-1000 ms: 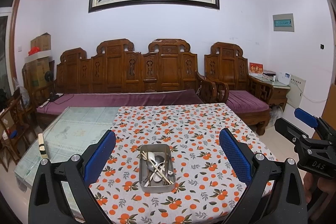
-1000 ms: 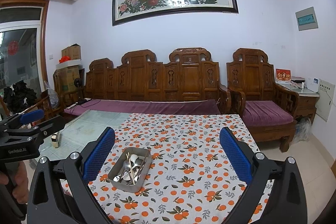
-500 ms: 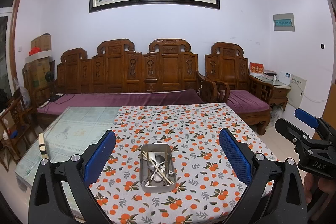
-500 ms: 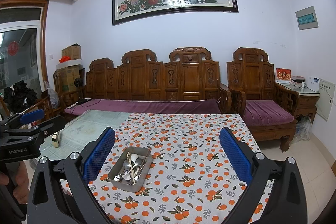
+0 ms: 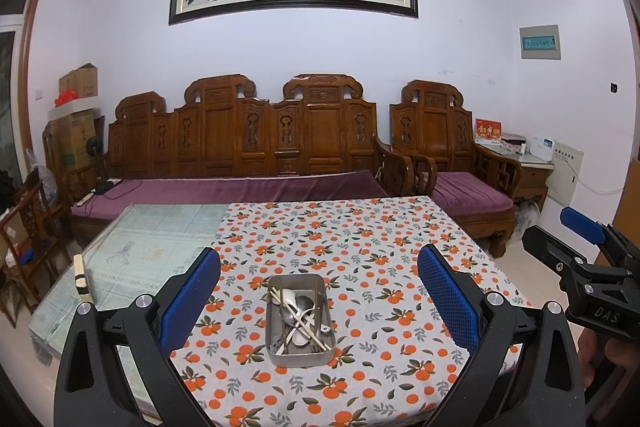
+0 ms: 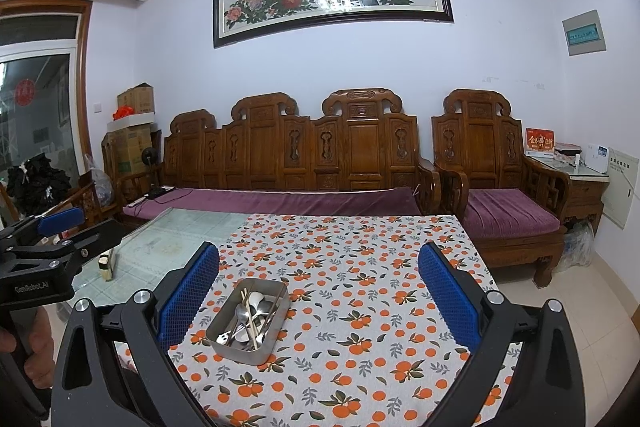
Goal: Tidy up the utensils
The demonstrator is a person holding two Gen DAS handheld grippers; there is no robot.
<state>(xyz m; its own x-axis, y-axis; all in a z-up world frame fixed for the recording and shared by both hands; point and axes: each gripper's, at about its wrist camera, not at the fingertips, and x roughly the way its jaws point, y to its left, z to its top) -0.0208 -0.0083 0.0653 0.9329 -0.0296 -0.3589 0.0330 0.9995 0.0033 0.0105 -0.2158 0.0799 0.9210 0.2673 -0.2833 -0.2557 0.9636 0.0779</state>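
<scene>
Spoons, chopsticks (image 5: 301, 319) jumbled in steel tin (image 5: 276, 347) at desk (image 5: 360, 235) centre, twelve o'clock of both released hand-held grippers (image 5: 318, 301) (image 6: 318, 301); nothing shifted lately, sorting stage unclear.

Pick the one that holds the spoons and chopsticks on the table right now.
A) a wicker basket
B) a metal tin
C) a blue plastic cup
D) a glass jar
B: the spoons and chopsticks lie jumbled inside a rectangular metal tin on the orange-patterned tablecloth.
</scene>
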